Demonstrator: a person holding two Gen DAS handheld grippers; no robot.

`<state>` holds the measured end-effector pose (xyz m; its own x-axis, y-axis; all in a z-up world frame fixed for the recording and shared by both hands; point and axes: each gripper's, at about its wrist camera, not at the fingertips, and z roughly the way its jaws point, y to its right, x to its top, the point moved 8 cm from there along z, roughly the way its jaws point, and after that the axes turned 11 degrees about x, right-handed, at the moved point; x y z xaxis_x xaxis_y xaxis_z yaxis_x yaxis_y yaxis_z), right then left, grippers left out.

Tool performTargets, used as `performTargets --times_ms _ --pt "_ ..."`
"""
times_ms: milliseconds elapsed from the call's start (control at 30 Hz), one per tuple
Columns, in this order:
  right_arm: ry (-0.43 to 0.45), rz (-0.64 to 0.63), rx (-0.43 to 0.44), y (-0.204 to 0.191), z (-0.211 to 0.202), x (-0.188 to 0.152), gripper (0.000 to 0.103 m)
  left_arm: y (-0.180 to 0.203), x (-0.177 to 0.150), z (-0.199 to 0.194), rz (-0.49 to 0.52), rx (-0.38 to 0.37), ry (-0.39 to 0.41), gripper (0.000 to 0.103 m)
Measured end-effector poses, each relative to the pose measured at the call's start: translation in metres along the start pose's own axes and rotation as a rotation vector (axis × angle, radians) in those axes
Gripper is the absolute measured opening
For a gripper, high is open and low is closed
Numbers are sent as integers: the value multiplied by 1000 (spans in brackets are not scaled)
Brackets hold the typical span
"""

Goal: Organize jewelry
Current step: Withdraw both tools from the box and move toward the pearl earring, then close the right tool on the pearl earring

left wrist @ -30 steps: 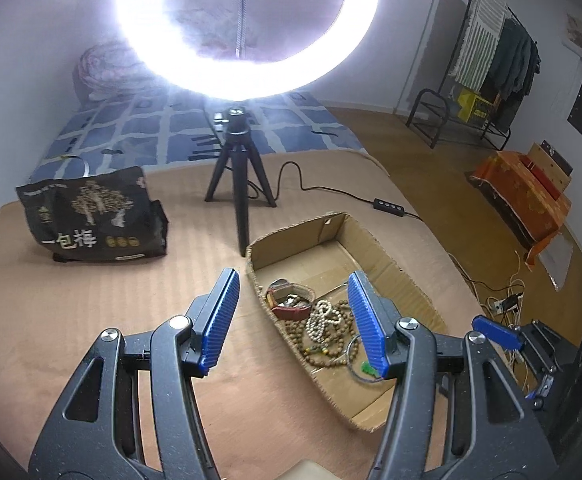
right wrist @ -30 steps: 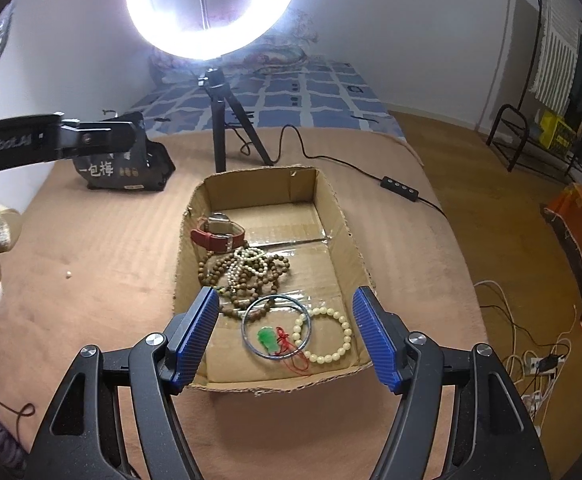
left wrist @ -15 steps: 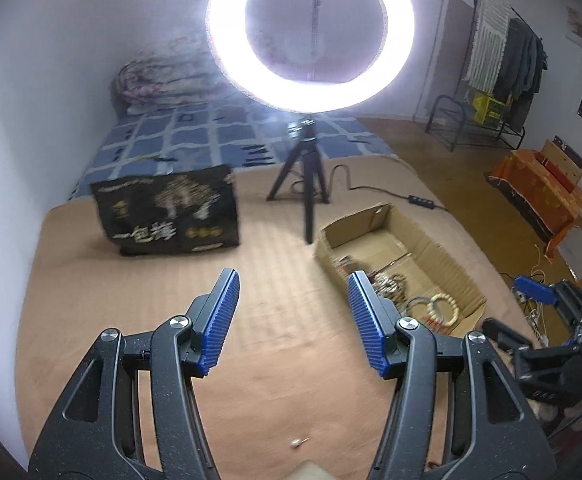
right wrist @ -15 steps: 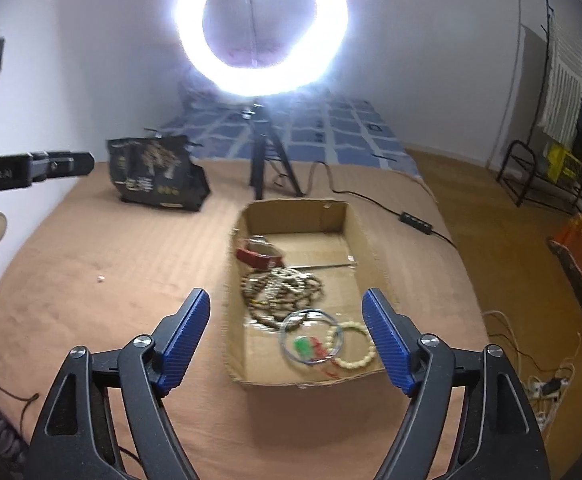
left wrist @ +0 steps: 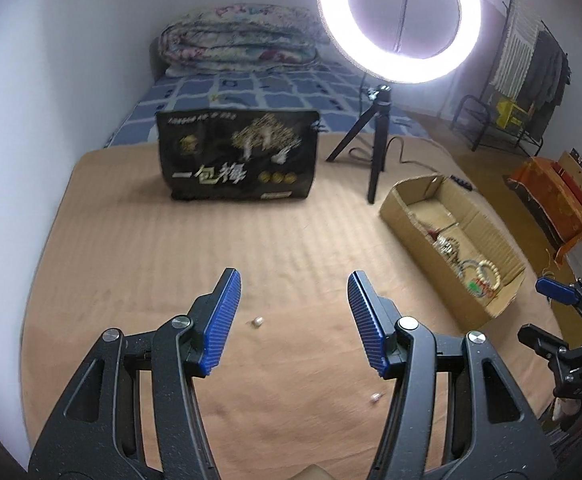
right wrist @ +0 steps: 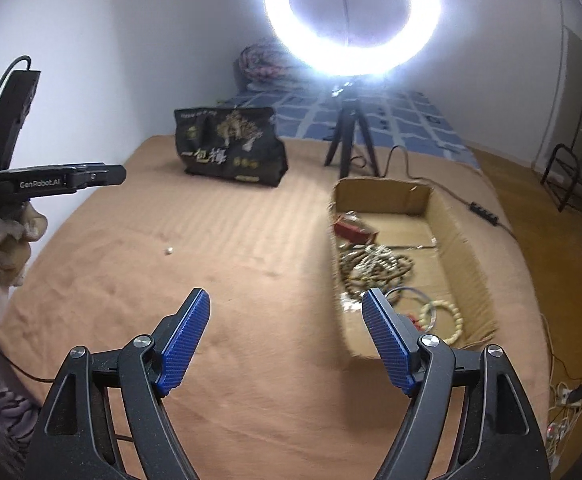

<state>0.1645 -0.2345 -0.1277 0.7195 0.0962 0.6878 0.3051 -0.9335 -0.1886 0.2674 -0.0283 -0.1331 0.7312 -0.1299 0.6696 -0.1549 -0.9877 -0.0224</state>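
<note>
Swinging away from the cardboard box of jewelry, the left gripper now hangs over a small loose bead on the brown bedcover, fingers apart and empty, while the right gripper has just opened wider, also empty, probably readying a pickup.

Two grippers, one per hand: the left gripper and the right gripper. One cardboard box holding a heap of jewelry too tangled to count, though one cream bead bracelet and one red item stand out. Two small loose beads on the bed. One black bag. One ring light on one tripod. One folded quilt.
</note>
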Motion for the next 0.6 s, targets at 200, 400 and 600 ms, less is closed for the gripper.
performTargets --times_ms 200,400,600 --pt "-33 35 32 -26 25 -18 78 -25 -22 13 -12 -7 -24 52" --pt "-82 22 58 -60 60 -45 71 -37 -44 26 -16 -32 -56 52" --pt "-141 64 72 -71 92 -71 58 -40 -60 45 -10 -59 -91 52"
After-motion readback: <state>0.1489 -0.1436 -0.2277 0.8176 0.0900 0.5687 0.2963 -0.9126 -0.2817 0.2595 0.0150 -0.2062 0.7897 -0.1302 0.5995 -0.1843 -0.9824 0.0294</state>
